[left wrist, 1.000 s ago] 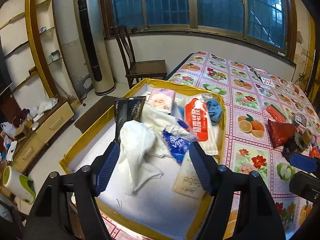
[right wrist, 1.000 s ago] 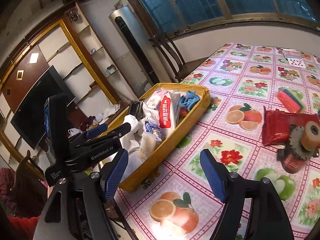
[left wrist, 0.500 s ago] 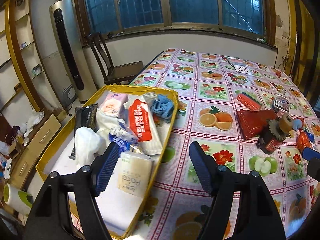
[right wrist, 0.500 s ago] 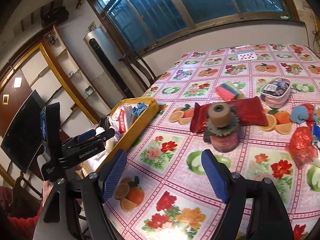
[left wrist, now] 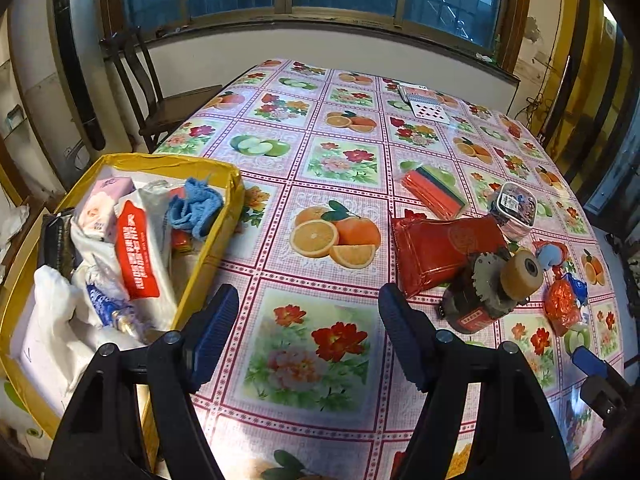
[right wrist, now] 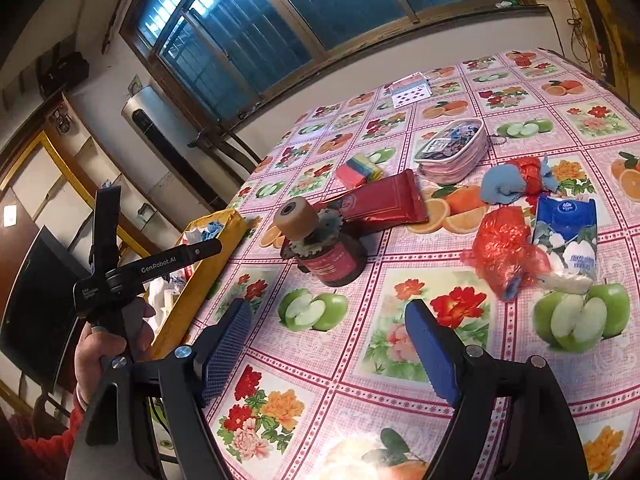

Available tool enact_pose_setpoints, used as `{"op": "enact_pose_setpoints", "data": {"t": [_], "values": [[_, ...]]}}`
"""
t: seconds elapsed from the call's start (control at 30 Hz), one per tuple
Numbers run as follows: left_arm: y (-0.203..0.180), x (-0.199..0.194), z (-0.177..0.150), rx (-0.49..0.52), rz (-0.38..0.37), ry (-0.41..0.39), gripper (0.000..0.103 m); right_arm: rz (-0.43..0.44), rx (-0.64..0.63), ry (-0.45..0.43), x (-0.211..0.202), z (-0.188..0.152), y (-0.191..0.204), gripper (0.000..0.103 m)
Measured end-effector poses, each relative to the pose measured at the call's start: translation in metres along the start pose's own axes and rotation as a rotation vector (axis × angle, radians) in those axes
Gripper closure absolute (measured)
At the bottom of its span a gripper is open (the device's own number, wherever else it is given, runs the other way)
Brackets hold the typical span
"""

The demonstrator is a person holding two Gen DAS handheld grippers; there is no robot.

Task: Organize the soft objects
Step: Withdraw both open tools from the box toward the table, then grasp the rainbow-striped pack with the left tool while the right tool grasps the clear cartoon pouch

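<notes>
Soft stuff first: yellow box (left wrist: 234,184) at the desk's left edge already holds the blue cloth (left wrist: 194,208), the red-label wipes pack (left wrist: 136,248), a pink tissue pack (left wrist: 102,204) and a white cloth (left wrist: 52,300). Loose soft items lie on the right side of the desk (right wrist: 320,380): red plastic bag (right wrist: 502,248), blue tissue pack (right wrist: 566,232) just beside it, blue-and-red cloth bundle (right wrist: 516,182) behind them.

What changed: a second ago we had the left gripper (left wrist: 308,332) over the box contents; now it has swung out over bare tablecloth, jaws wide, nothing held. Right gripper (right wrist: 328,348) has panned from the box side toward the loose pile, also wide and empty.

Meaning, as we judge it: the drop-off into the box is done and we're between picks. The red bag and tissue pack sit nearest the right gripper, likely next. The dark jar with a tape roll (right wrist: 324,248) and the red foil packet (right wrist: 384,200) stand between box and pile; those look non-soft, skip.
</notes>
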State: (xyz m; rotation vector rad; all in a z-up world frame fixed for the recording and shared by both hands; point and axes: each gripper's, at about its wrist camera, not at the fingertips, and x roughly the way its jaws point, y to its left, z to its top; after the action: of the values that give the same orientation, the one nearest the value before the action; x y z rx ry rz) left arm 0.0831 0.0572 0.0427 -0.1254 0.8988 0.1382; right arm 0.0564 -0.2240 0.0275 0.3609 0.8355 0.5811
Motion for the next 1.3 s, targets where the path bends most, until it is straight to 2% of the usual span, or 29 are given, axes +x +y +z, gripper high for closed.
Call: {"op": "enact_pose_setpoints", "data": {"t": [0.17,0.23,0.33,0.53,0.63,0.7,0.8,0.9,1.07,1.23,1.3], "values": [[-0.009,0.023,0.020,-0.034,-0.063,0.077,0.031,-0.039,-0.037,-0.007,0.005,0.039,0.001,0.021],[-0.016,0.033,0.032,-0.042,-0.099,0.112,0.031,-0.029,-0.037,-0.032,0.001,0.051,-0.001,0.016],[-0.031,0.048,0.054,-0.018,-0.122,0.148,0.031,-0.106,-0.064,-0.042,-0.001,0.062,-0.007,0.014],[-0.064,0.089,0.095,0.006,-0.209,0.252,0.031,-0.153,-0.024,-0.003,0.011,0.082,-0.042,0.013],[-0.078,0.115,0.109,-0.004,-0.222,0.314,0.031,-0.163,-0.019,0.007,0.018,0.095,-0.054,0.013],[-0.085,0.129,0.118,-0.017,-0.227,0.321,0.031,-0.185,-0.035,0.013,0.025,0.108,-0.059,0.013],[-0.098,0.143,0.124,-0.026,-0.248,0.340,0.031,-0.216,-0.036,0.038,0.039,0.126,-0.071,0.012],[-0.115,0.156,0.125,0.009,-0.279,0.382,0.031,-0.293,0.011,0.080,0.058,0.144,-0.089,0.012],[-0.126,0.175,0.125,-0.010,-0.295,0.435,0.031,-0.241,0.183,0.164,0.088,0.158,-0.123,0.012],[-0.133,0.184,0.125,0.018,-0.273,0.446,0.029,-0.199,0.260,0.209,0.116,0.164,-0.133,0.012],[-0.132,0.186,0.127,0.023,-0.273,0.450,0.029,-0.224,0.264,0.211,0.123,0.168,-0.134,0.012]]}}
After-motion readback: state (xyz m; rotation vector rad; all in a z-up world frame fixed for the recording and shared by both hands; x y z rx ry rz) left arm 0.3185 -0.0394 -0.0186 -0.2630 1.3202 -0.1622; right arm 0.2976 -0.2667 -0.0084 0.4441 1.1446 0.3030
